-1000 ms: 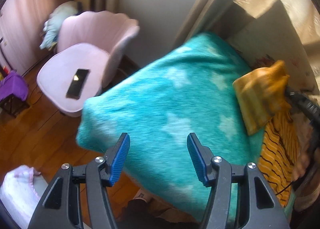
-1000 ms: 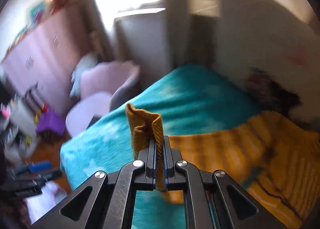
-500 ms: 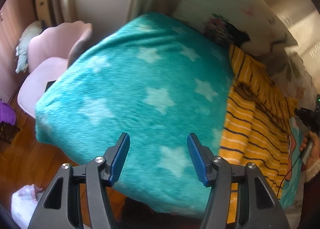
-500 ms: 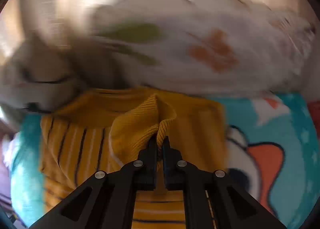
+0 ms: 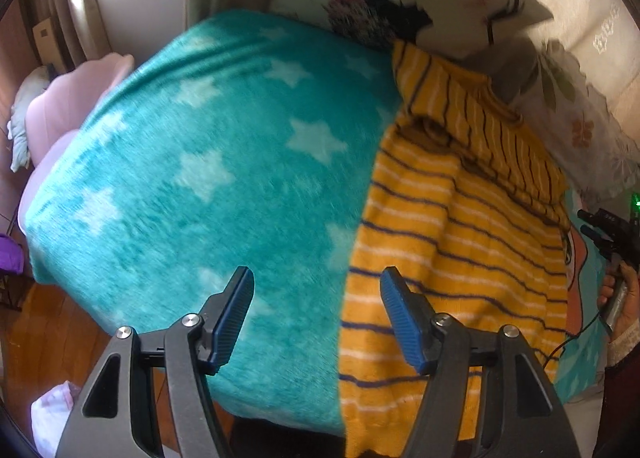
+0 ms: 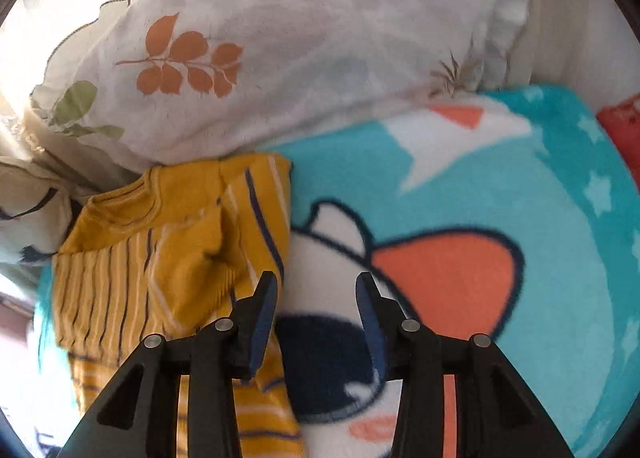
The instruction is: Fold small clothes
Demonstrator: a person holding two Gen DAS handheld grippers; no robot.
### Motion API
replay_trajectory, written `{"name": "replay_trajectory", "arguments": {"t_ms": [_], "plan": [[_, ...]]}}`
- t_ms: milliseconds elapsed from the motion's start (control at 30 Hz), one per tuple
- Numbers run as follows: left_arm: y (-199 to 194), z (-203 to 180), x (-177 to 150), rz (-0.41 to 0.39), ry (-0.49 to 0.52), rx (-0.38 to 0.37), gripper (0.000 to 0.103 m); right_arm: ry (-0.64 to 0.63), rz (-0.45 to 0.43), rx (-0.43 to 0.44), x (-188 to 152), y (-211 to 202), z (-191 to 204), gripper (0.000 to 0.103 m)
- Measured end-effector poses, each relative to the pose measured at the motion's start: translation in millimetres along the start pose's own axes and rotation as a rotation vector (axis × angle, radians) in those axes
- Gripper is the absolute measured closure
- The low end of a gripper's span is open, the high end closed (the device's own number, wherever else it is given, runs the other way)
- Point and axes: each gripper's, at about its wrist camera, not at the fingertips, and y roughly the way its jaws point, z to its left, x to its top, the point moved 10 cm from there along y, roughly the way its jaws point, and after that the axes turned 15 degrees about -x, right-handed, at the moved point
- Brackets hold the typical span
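1. The mustard-yellow knit sweater with dark and white stripes [image 5: 452, 242] lies spread on the teal fleece blanket with pale stars [image 5: 208, 162] that covers the bed, along the blanket's right side, its body running from the near edge back toward the pillows.
2. The left gripper [image 5: 316, 320] hovers with its jaws spread wide and nothing between them; its right blue pad sits over the sweater's left border, its left pad over bare blanket.
3. The right gripper [image 6: 316, 318] is also released and empty, above the cartoon print of the blanket; its left finger is just beside the sweater's [image 6: 172, 258] folded-in sleeve, whose ribbed cuff lies on the striped body.
4. A cream pillow with an orange leaf print [image 6: 304, 42] rests against the sweater's collar at the bed's far edge.
5. A pink upholstered chair [image 5: 68, 110] stands past the bed's left edge, on a wooden floor [image 5: 52, 322].
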Motion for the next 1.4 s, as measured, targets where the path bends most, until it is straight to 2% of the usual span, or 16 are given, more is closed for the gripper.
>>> {"name": "replay_trajectory", "arguments": {"t_ms": [67, 233, 300, 367, 433, 500, 567, 600, 667, 833, 967, 1000, 1067, 1100, 1267, 1400], "plan": [[9.5, -5.6, -5.6, 0.019, -0.013, -0.016, 0.038, -0.01, -0.006, 0.033, -4.6, -7.6, 3.7, 0.059], [23.1, -28.4, -11.5, 0.046, -0.001, -0.051, 0.038, -0.026, -0.026, 0.218, -4.2, -31.3, 46.1, 0.059], [24.5, -36.4, -12.8, 0.053, 0.028, -0.048, 0.038, -0.034, -0.004, 0.283, -1.7, -28.7, 69.2, 0.059], [23.8, -40.4, -12.8, 0.058, 0.047, -0.038, 0.038, -0.041, 0.034, 0.312, -1.0, -14.1, 87.9, 0.059], [21.2, -40.9, -10.6, 0.057, 0.057, -0.023, 0.038, -0.05, 0.084, 0.266, -2.4, 12.1, 95.3, 0.059], [18.1, -37.9, -6.0, 0.046, 0.053, -0.009, 0.038, -0.076, 0.09, 0.118, -2.8, 39.8, 87.9, 0.061], [16.1, -32.3, -2.4, 0.036, 0.04, -0.003, 0.038, -0.103, 0.048, 0.077, -0.6, 36.4, 85.1, 0.061], [16.2, -29.2, -2.0, 0.033, 0.03, -0.003, 0.037, -0.13, 0.036, 0.019, -3.2, 31.0, 79.6, 0.057], [19.0, -23.8, -4.1, 0.033, 0.008, -0.007, 0.036, -0.163, 0.013, -0.001, -10.9, 16.4, 70.5, 0.053], [34.6, -13.3, -18.2, 0.052, -0.06, -0.07, 0.036, -0.152, 0.132, 0.182, -67.6, -20.9, 30.7, 0.052], [52.4, -9.1, -31.0, 0.089, -0.116, -0.147, 0.037, -0.05, 0.278, 0.345, -133.4, -32.9, -1.1, 0.05], [51.6, -10.4, -30.2, 0.07, -0.108, -0.157, 0.036, -0.02, 0.317, 0.389, -154.5, -35.1, -7.2, 0.05], [52.1, -14.1, -31.4, 0.074, -0.093, -0.18, 0.036, -0.004, 0.353, 0.421, -182.9, -39.6, -11.9, 0.05], [52.6, -17.4, -32.6, 0.077, -0.094, -0.213, 0.036, 0.012, 0.342, 0.461, -196.1, -46.9, -12.7, 0.05], [54.0, -37.8, -50.3, 0.103, -0.128, -0.394, 0.037, 0.079, 0.421, 0.605, -239.8, -65.3, 2.1, 0.05], [50.0, -53.2, -72.6, 0.102, -0.143, -0.492, 0.037, 0.048, 0.486, 0.724, -271.2, -77.2, 39.5, 0.05]]}}
